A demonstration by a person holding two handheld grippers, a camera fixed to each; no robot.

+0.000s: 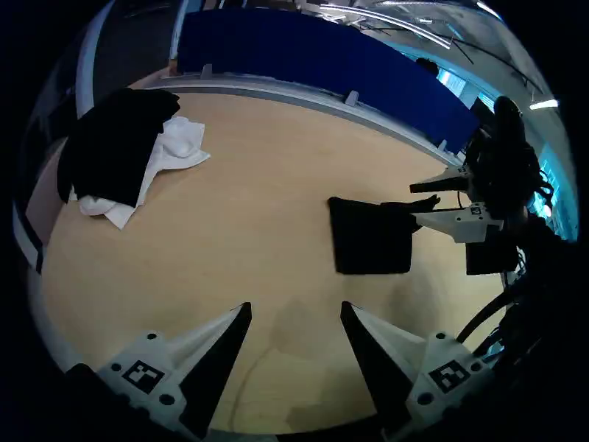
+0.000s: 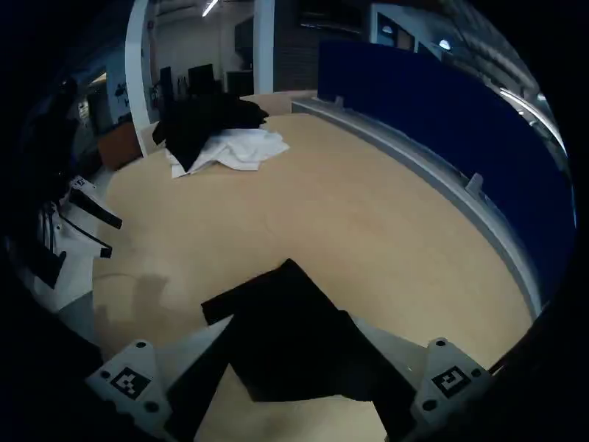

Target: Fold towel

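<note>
A black folded towel (image 1: 368, 239) lies flat on the wooden table (image 1: 258, 221), right of the middle. My right gripper (image 1: 417, 201) reaches over its right edge, where a bit of cloth rises between the fingers. In the right gripper view that towel (image 2: 272, 295) spreads between the wide-apart fingers of the right gripper (image 2: 291, 328), which is open. My left gripper (image 1: 294, 308) hovers open over bare table near the front edge, nothing between its fingers. It also appears at the left of the right gripper view as the left gripper (image 2: 112, 236).
A heap of black and white towels (image 1: 132, 155) sits at the table's far left corner, seen too as the heap (image 2: 217, 140). A blue partition (image 1: 331, 59) runs along the table's far edge. Bare wood lies between the heap and the folded towel.
</note>
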